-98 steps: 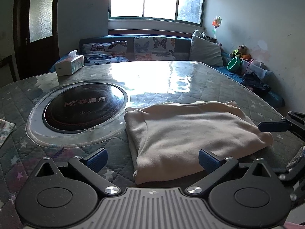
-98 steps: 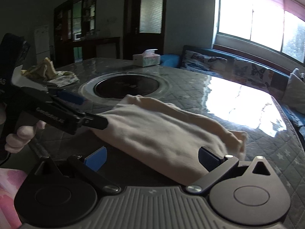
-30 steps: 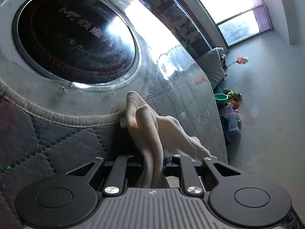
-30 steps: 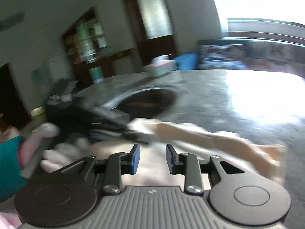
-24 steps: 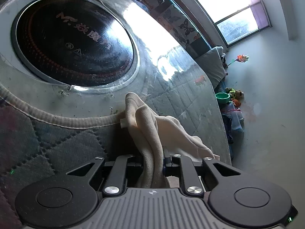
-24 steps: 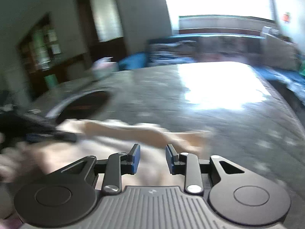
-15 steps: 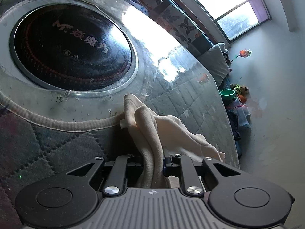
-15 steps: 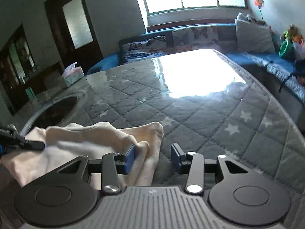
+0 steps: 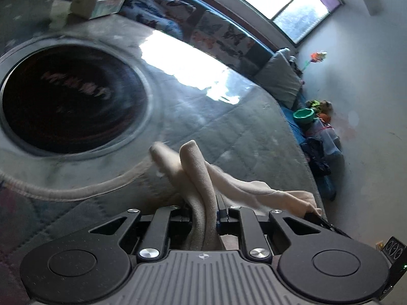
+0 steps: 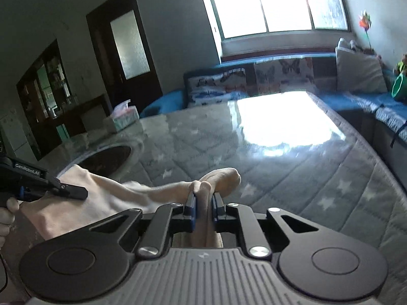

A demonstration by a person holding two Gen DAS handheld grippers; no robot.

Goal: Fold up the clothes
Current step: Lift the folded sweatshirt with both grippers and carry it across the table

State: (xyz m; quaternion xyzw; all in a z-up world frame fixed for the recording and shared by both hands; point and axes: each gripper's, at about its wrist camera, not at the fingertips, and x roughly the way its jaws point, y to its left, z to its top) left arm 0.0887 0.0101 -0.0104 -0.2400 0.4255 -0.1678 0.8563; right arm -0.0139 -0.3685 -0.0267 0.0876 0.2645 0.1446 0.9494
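Left hand-held gripper (image 9: 203,218): clenched on the cream fleece garment (image 9: 198,167), lower centre.
Right hand-held gripper (image 10: 203,204): grasping the same garment's other end, lower centre.

Close wrist views, shared cream garment (image 9: 201,178)

A tissue box (image 10: 124,120) sits beyond the round black cooktop (image 9: 68,99); green bowl (image 9: 303,116) by the wall.

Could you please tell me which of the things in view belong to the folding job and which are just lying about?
Part of the job:
cream garment
left gripper, shut on it
right gripper, shut on it
quilted table

Just lying about:
tissue box
round black hob
green bowl
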